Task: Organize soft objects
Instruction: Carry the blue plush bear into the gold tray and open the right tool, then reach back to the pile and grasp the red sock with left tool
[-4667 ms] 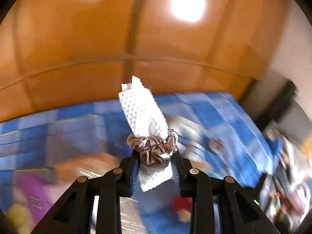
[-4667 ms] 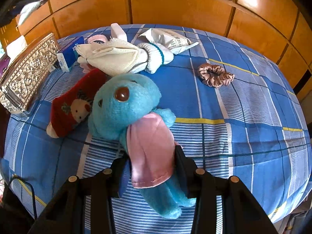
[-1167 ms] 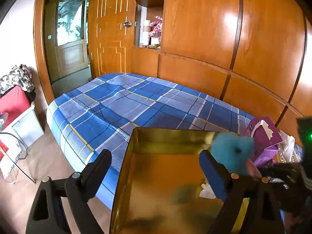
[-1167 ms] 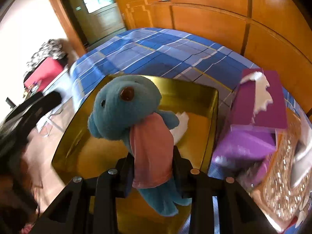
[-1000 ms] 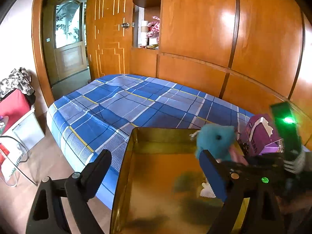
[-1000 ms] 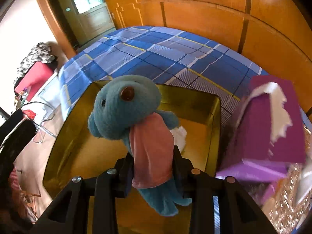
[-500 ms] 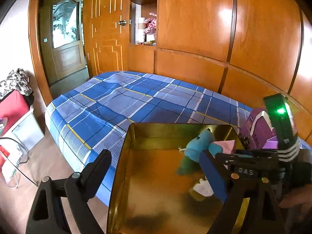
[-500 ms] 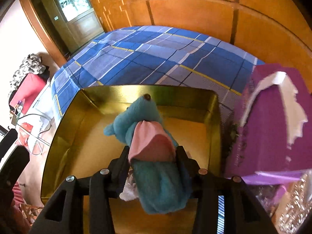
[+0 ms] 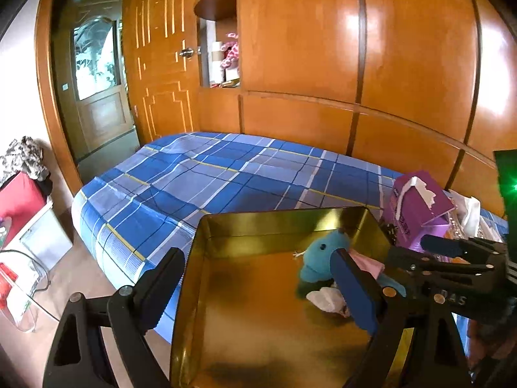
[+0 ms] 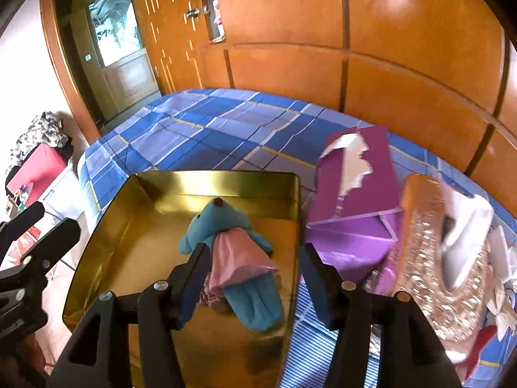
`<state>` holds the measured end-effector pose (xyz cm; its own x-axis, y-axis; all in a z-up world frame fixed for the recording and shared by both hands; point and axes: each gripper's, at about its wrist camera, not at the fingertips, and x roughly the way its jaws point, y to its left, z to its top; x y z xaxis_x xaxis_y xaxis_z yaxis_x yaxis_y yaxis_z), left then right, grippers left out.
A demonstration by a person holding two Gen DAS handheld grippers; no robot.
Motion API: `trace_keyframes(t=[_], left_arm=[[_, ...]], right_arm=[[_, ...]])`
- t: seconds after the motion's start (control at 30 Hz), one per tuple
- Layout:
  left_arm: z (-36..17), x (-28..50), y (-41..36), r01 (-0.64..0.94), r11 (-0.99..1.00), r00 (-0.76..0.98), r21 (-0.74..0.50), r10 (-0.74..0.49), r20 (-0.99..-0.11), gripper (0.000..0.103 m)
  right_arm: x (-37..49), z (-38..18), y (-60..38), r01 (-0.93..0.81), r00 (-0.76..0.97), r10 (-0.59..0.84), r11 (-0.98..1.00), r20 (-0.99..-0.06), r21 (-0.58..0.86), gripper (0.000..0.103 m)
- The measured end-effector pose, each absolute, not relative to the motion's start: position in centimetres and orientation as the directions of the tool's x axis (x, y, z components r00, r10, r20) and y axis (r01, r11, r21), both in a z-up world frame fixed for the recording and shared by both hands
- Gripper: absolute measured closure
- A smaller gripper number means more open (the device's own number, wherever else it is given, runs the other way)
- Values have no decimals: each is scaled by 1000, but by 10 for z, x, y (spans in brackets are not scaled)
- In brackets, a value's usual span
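A blue plush toy point(image 10: 226, 236) with a pink cloth lies on its back inside the gold tray point(image 10: 213, 181), near the right wall. It also shows in the left wrist view point(image 9: 320, 253). A white cloth with a scrunchie point(image 9: 324, 299) lies beside it in the tray. My right gripper point(image 10: 255, 287) is open just above the toy's legs, not gripping it. My left gripper point(image 9: 258, 286) is wide open and empty over the tray's point(image 9: 278, 223) near half.
The tray sits on a blue plaid bed point(image 9: 200, 174). A purple tissue box point(image 10: 355, 194) and a gold glitter box point(image 10: 433, 242) stand right of the tray. Wooden wardrobe panels point(image 9: 323, 64) stand behind. A red case point(image 9: 19, 200) is on the floor at left.
My right gripper carried the blue plush over the tray, lowered it, then opened and let it go. The toy now lies in the tray. The left gripper stayed open.
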<state>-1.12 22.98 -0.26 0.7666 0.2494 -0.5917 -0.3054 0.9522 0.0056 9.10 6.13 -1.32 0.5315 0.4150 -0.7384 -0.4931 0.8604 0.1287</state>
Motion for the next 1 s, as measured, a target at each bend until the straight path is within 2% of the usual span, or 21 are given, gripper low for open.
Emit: trace_keyframes(t=[0.6,1.0], left_arm=[[3,-14,180,-197,976,796,93,215,-566,11],[6,-10,145,-105,984,810,145,169,-561,11]], right_arm=[[65,10,-26,-355,657,368,921,-658,161,45],[55,8,-122,-152,723,237,971,-649,186,45]])
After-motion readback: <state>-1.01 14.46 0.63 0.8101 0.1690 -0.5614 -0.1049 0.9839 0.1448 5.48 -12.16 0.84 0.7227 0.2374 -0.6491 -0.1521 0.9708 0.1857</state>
